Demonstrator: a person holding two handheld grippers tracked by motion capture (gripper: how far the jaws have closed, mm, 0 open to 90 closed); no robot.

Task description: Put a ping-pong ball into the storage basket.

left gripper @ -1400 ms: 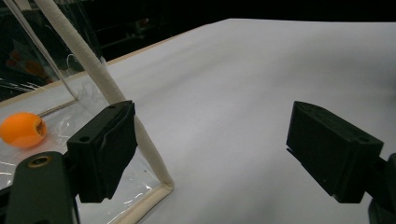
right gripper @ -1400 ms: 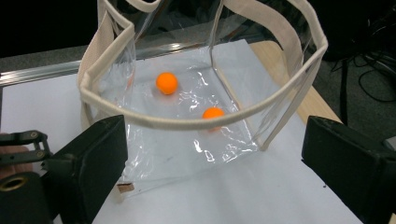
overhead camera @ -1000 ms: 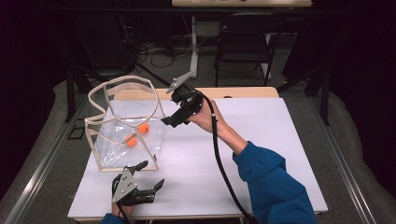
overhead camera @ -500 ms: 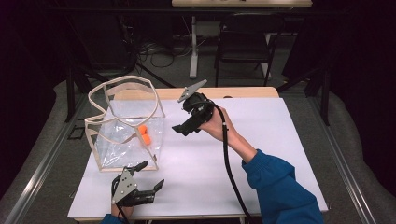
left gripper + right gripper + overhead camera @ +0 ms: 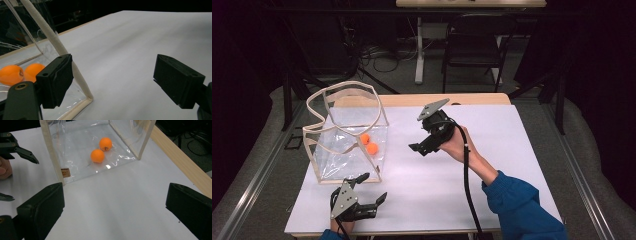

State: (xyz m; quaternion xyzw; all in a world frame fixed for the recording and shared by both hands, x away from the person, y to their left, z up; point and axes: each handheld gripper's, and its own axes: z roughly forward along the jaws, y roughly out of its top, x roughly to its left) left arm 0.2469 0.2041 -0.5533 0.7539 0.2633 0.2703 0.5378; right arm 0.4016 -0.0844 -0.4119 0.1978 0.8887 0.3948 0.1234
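Right now 2 orange ping-pong balls lie touching on the floor of the clear plastic bag, a boxy thing with a cream fabric trim, standing open-topped at the left of the white table. Neither gripper holds anything. The right gripper hangs in the air over the middle of the table, just beside the bag's right wall, jaws spread wide and pointing left and down toward the bag; the grey plate sits on top and the cable loops down along the blue sleeve. The left gripper sits low at the table's near edge, just in front of the bag's near corner, jaws also wide open, one jaw close against the corner trim, possibly touching it, though I can't be sure. If the work is loading balls into the bag, I'd say the sensible way is for the left gripper to pinch that trim and steady the floppy wall, while the right gripper comes in from above the open rim, well clear of the curling edge.
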